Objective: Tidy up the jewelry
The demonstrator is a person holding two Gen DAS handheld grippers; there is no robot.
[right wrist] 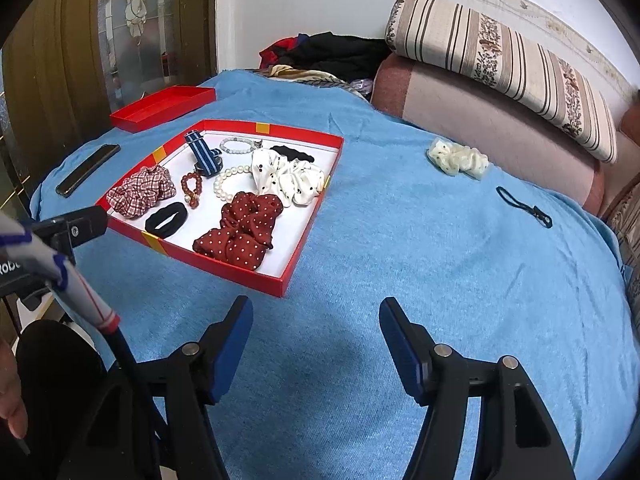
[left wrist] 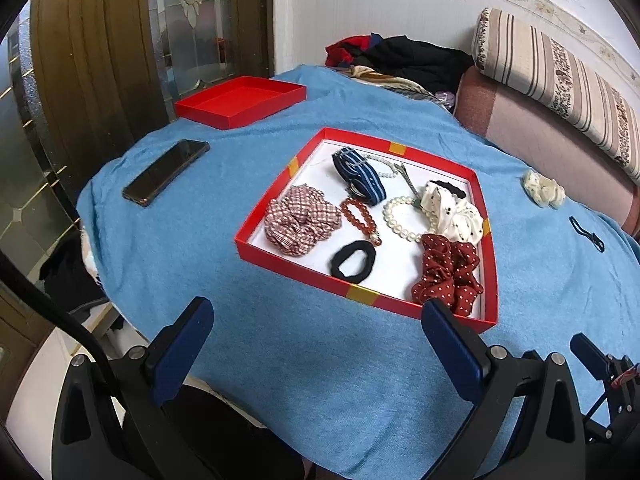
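A red box (left wrist: 276,258) (right wrist: 298,248) with a white floor lies on the blue cloth. In it are a checked scrunchie (left wrist: 302,220), a red bead bracelet (left wrist: 360,216), a pearl bracelet (left wrist: 400,216), a black hair tie (left wrist: 353,259), a dark red dotted scrunchie (left wrist: 448,274) (right wrist: 240,230), a white dotted scrunchie (left wrist: 452,210), a striped strap (left wrist: 360,174). A cream scrunchie (right wrist: 458,158) (left wrist: 544,188) and a thin black hair tie (right wrist: 524,202) (left wrist: 586,234) lie outside, to the right. My left gripper (left wrist: 316,320) is open, in front of the box. My right gripper (right wrist: 316,320) is open over bare cloth.
The red box lid (left wrist: 240,100) lies at the far left corner, a black phone (left wrist: 166,172) nearer on the left. Dark clothes (left wrist: 400,60) are piled at the back. A pink sofa (right wrist: 480,128) with a striped cushion (right wrist: 500,68) borders the right side.
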